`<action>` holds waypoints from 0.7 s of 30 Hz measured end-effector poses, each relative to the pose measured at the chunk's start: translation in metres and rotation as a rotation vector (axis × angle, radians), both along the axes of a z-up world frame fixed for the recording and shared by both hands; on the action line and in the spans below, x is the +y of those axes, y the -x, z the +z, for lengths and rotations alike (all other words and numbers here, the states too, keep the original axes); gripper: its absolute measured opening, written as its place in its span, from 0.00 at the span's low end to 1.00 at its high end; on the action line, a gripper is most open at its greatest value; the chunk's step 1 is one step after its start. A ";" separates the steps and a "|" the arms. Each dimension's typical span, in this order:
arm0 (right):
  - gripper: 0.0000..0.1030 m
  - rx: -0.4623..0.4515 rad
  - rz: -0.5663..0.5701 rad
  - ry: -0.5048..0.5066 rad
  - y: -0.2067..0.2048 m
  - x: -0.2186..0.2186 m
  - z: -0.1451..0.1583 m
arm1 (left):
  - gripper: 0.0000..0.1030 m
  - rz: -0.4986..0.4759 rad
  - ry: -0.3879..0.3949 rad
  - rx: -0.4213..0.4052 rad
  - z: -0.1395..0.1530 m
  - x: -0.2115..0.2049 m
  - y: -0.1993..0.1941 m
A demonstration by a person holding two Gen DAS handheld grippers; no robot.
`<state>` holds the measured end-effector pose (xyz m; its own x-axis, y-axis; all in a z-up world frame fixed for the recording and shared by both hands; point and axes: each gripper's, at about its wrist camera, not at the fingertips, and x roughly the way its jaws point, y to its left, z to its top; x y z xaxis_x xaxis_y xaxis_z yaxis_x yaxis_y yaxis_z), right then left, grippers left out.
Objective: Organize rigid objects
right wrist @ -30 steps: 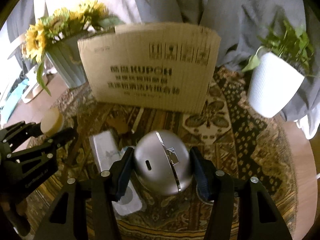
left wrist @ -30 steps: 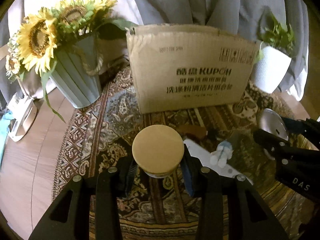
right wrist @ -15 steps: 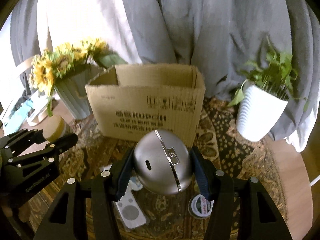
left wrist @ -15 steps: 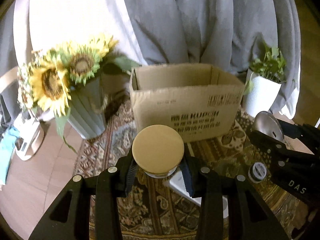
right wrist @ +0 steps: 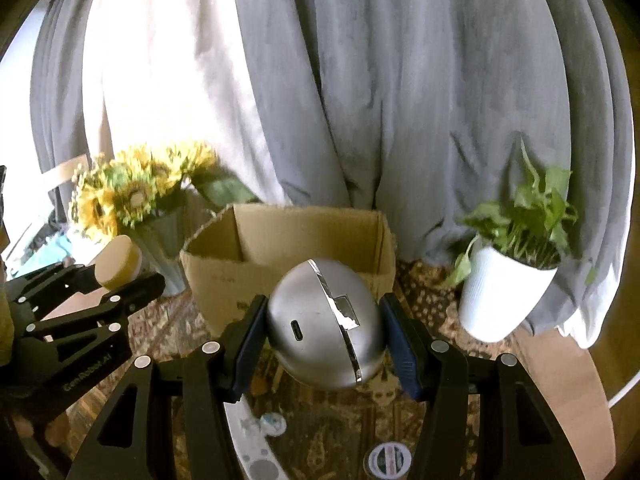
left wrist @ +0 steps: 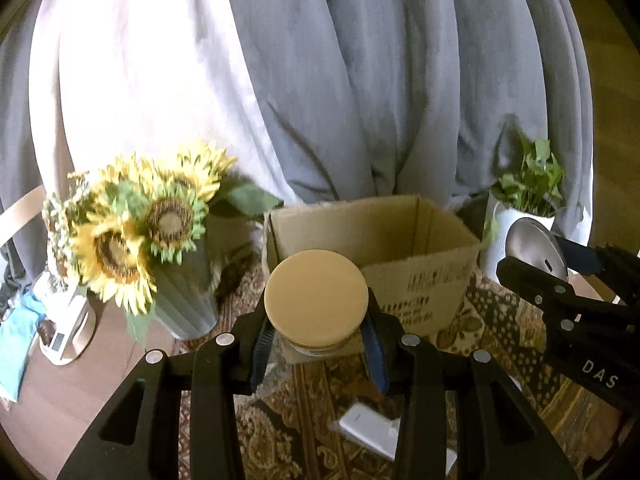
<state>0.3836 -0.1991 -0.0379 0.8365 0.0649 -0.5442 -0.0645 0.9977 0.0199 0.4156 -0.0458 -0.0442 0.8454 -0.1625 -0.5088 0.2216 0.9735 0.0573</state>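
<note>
My left gripper [left wrist: 317,344] is shut on a glass jar with a round wooden lid [left wrist: 317,300], held in the air in front of the open cardboard box [left wrist: 420,248]. My right gripper [right wrist: 326,340] is shut on a silver metal sphere [right wrist: 324,328] with a seam and a small slot, also lifted just before the box [right wrist: 304,236]. In the left wrist view the sphere [left wrist: 534,248] shows at the right edge. Seen from the right wrist, the jar [right wrist: 118,262] sits at the left in the other gripper. The box interior that shows holds nothing.
A sunflower vase [left wrist: 184,296] stands left of the box and a white potted plant [right wrist: 504,292] right of it. On the patterned cloth lie a white remote [left wrist: 376,432], a small round tin [right wrist: 386,460] and a white device [right wrist: 256,444]. Grey curtains hang behind.
Both grippers rose with the jar and the sphere and tilted up. The box's open top has come into view and the table items have dropped toward the bottom edge.
</note>
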 end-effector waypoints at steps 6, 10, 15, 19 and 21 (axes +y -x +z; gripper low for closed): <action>0.56 -0.044 -0.005 -0.003 -0.011 -0.001 0.014 | 0.39 -0.003 0.004 -0.029 0.014 -0.003 -0.015; 0.56 -0.065 0.003 0.008 -0.019 0.000 0.021 | 0.39 -0.009 0.012 -0.045 0.021 -0.005 -0.023; 0.56 -0.081 0.016 0.001 -0.031 0.000 0.029 | 0.39 -0.015 0.018 -0.050 0.028 -0.007 -0.035; 0.56 -0.075 0.018 -0.006 -0.044 -0.001 0.033 | 0.39 -0.008 0.016 -0.039 0.031 -0.009 -0.048; 0.56 -0.067 0.018 -0.010 -0.051 -0.003 0.034 | 0.39 -0.013 0.021 -0.026 0.032 -0.010 -0.056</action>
<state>0.4347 -0.2025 -0.0038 0.8694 0.0857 -0.4866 -0.0842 0.9961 0.0251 0.4712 -0.0562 -0.0119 0.8562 -0.1842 -0.4827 0.2331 0.9715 0.0426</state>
